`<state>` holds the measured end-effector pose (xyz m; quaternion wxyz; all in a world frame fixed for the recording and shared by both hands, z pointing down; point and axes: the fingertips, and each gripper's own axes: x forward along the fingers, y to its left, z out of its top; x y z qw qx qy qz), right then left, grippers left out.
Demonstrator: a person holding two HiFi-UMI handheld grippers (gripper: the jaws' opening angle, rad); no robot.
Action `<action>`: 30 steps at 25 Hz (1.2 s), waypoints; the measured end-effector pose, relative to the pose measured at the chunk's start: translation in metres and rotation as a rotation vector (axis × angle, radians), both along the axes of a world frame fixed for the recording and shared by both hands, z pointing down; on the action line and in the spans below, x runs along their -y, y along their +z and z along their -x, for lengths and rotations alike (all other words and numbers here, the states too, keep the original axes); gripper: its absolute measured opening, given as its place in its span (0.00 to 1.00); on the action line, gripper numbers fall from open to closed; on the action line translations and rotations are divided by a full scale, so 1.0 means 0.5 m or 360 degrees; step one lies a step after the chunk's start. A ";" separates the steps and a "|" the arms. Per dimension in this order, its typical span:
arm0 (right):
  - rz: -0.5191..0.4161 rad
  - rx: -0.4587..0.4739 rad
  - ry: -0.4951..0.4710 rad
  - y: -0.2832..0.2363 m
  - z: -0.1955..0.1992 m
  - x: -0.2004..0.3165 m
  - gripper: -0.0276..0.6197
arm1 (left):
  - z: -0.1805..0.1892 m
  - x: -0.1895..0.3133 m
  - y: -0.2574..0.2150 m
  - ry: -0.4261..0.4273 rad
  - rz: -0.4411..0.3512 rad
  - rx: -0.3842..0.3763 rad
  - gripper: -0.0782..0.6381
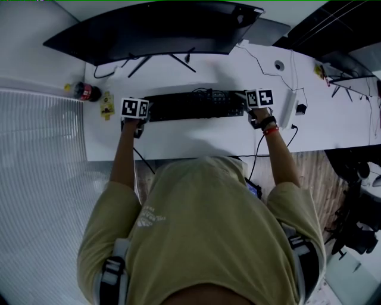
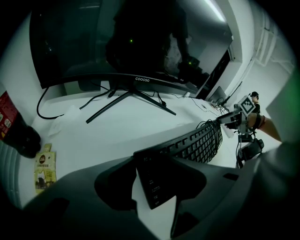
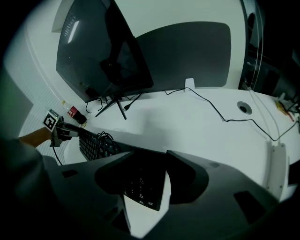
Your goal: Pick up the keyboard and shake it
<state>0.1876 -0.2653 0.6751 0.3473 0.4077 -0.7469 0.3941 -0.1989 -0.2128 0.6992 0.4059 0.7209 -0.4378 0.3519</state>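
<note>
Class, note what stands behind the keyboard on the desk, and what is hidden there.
Behind the keyboard is a curved monitor on a splayed stand. It overhangs, covering the desk beneath.

Scene dim overall, with a cool greenish cast. Light comes from overhead: a ceiling strip (image 2: 216, 10) glares in the left gripper view. The white desk (image 1: 196, 140) reads brightest. The monitor (image 1: 161, 27) throws soft shadow beneath it. The keyboard (image 1: 190, 106) is near-black, its keys barely resolved. Both gripper views show fisheye bending, black corners and blurred foregrounds.

Keyboard (image 1: 190, 106) on white desk (image 1: 196, 140), before curved monitor (image 1: 161, 30)
</note>
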 end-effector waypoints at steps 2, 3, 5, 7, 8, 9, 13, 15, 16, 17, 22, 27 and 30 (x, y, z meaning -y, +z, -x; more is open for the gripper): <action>-0.0021 0.0003 0.0010 -0.007 0.001 -0.006 0.38 | 0.002 -0.003 -0.005 -0.0007 -0.0026 0.0004 0.39; -0.0030 0.0006 0.0017 -0.011 0.001 -0.009 0.37 | 0.003 -0.004 -0.008 -0.0011 -0.0037 0.0007 0.38; -0.0043 0.0018 0.0031 -0.019 0.003 -0.015 0.37 | 0.006 -0.006 -0.016 -0.0018 -0.0059 0.0017 0.38; -0.0058 0.0035 0.0037 -0.027 0.004 -0.019 0.36 | 0.009 -0.010 -0.025 -0.0029 -0.0080 0.0031 0.38; -0.0067 0.0043 0.0036 -0.030 0.005 -0.022 0.36 | 0.011 -0.013 -0.029 -0.0036 -0.0090 0.0037 0.38; -0.0078 0.0047 0.0034 -0.033 0.006 -0.024 0.36 | 0.012 -0.017 -0.033 -0.0043 -0.0100 0.0040 0.38; -0.0121 0.0044 0.0024 -0.045 0.013 -0.028 0.36 | 0.019 -0.028 -0.041 -0.0069 -0.0135 0.0049 0.37; -0.0137 0.0040 0.0020 -0.048 0.015 -0.030 0.36 | 0.021 -0.032 -0.044 -0.0067 -0.0146 0.0053 0.37; -0.0143 0.0039 0.0017 -0.050 0.016 -0.032 0.36 | 0.023 -0.033 -0.045 -0.0066 -0.0149 0.0057 0.37; -0.0150 0.0039 0.0014 -0.051 0.019 -0.033 0.36 | 0.025 -0.035 -0.047 -0.0067 -0.0153 0.0060 0.37; -0.0192 0.0040 -0.0001 -0.059 0.020 -0.032 0.36 | 0.029 -0.035 -0.057 -0.0077 -0.0187 0.0079 0.36; -0.0250 0.0038 -0.0011 -0.068 0.021 -0.027 0.36 | 0.031 -0.030 -0.066 -0.0066 -0.0256 0.0124 0.36; -0.0264 0.0038 -0.0003 -0.069 0.017 -0.026 0.36 | 0.029 -0.021 -0.073 -0.0050 -0.0304 0.0150 0.36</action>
